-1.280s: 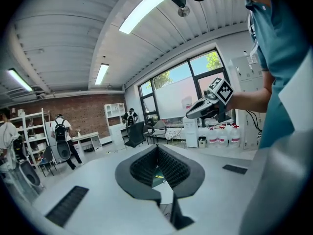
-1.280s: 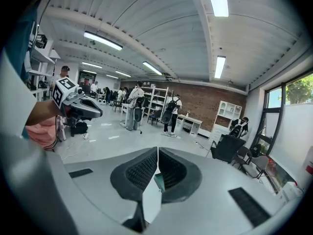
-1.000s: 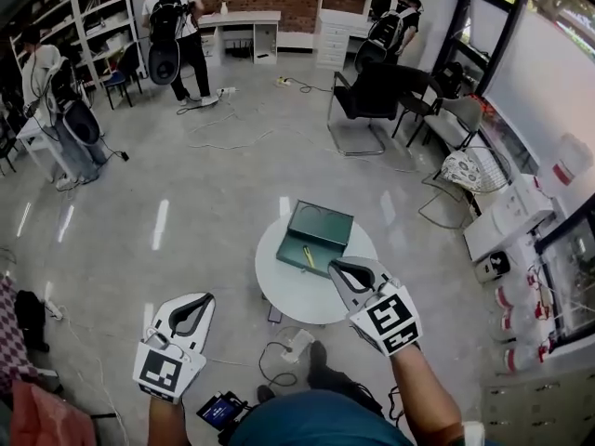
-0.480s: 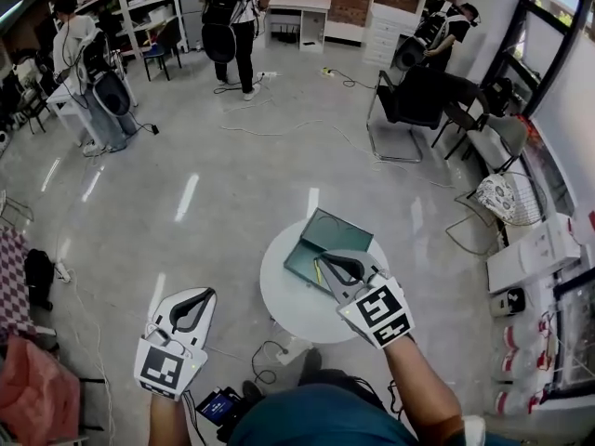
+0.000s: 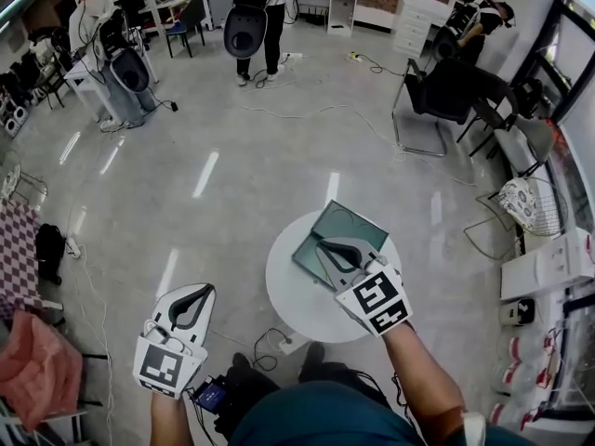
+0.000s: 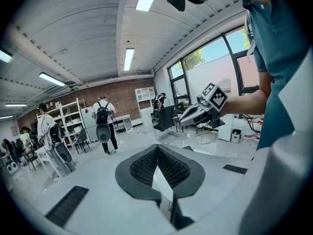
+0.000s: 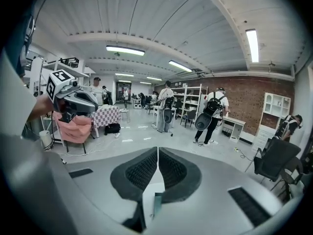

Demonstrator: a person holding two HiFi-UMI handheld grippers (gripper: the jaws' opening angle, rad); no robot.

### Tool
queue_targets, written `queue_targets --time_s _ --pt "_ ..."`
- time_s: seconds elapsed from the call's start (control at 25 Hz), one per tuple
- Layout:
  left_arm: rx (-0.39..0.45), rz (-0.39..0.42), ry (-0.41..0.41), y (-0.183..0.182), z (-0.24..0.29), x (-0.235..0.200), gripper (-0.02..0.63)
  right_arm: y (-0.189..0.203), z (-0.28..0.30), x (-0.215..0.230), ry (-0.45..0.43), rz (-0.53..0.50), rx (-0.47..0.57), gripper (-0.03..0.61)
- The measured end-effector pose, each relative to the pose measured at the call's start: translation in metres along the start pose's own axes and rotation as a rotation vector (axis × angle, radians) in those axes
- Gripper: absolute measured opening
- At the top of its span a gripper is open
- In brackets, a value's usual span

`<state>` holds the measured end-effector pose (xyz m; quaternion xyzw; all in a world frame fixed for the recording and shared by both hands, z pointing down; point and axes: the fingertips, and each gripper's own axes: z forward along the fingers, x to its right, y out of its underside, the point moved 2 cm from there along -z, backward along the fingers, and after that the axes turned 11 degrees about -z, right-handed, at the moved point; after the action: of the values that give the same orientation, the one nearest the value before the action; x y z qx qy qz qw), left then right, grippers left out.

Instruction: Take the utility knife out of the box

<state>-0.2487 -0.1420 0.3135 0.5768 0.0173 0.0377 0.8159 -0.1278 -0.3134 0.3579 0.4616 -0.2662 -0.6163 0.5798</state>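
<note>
Your right tongs (image 5: pixel 323 246) moved over the box (image 5: pixel 346 223), closed, empty; left tongs (image 5: pixel 203 293) closed, 8 o'clock off the desk (image 5: pixel 297 297). Reach step; open them next.

- A small round white table (image 5: pixel 296 297) stands on a glossy grey floor (image 5: pixel 223 212).
- A flat dark green box (image 5: pixel 346 231), its lid open, lies on the tabletop toward the far edge.
- A white power strip (image 5: pixel 288 344) lies on the floor by the table's foot.
</note>
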Motion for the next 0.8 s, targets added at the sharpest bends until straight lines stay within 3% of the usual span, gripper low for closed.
queue_targets --time_s 0.52,0.8 --pt "-0.026 -0.021 0.164 0.019 0.075 -0.085 0.018 0.015 0.088 0.012 0.065 0.081 -0.102 0.038" --pt "-0.054 -0.043 0.216 0.054 0.122 -0.109 0.018 0.062 0.129 0.019 0.071 0.124 -0.177 0.038"
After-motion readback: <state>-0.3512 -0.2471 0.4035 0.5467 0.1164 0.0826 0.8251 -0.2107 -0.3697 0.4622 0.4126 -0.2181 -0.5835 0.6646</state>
